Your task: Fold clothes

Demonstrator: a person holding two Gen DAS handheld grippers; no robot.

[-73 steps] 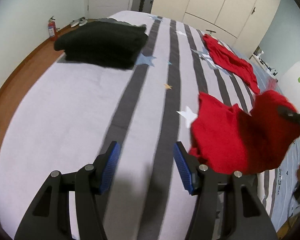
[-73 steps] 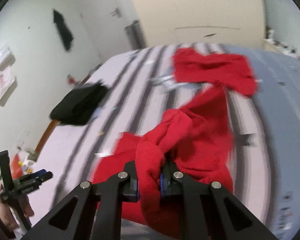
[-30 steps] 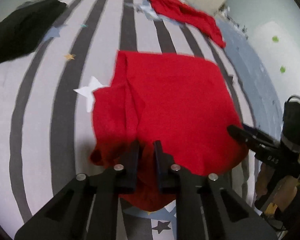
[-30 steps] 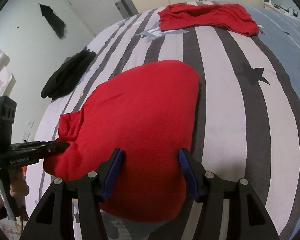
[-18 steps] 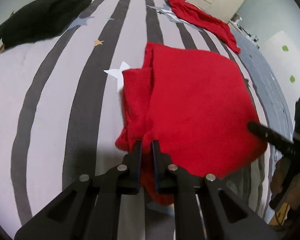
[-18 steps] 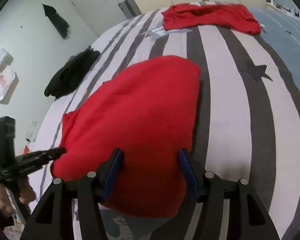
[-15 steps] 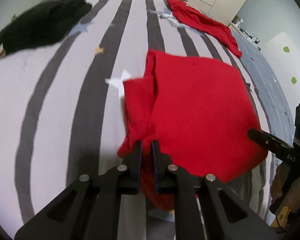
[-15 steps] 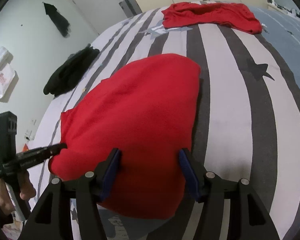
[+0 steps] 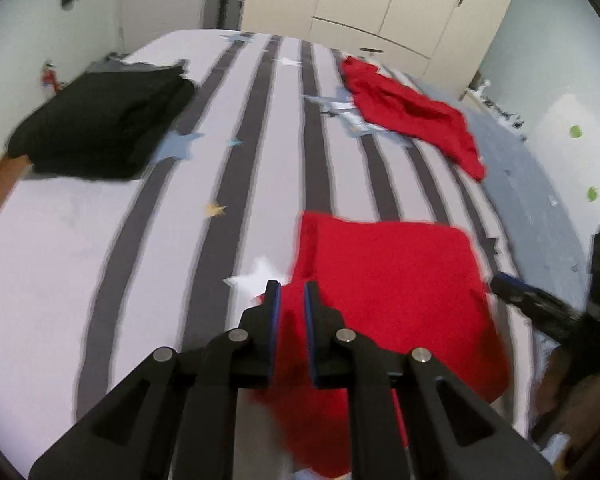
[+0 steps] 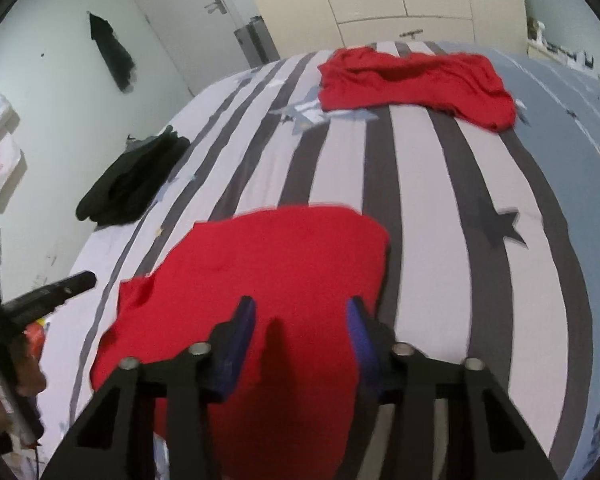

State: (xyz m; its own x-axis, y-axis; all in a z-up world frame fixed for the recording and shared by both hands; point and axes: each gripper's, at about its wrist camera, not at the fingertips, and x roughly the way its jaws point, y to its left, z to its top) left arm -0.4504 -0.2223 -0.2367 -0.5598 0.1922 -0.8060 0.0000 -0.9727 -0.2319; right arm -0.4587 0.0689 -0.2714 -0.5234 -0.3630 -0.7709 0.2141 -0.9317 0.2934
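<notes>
Left wrist view: the left claw [image 9: 291,296], fingers nearly closed with a narrow gap, hovers at the near-left edge of the folded red fleece garment [image 9: 388,280] lying on the grey-and-white striped bed [image 9: 100,248].

Right wrist view: the right claw [image 10: 302,312] gapes wide above the garment's near edge, gripping nothing.

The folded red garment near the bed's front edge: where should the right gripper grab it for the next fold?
On the folded red garment, take the near right corner, coming in low from the front. The open right gripper hangs just above that end, and the right edge lies straight and free on the striped sheet.
</notes>
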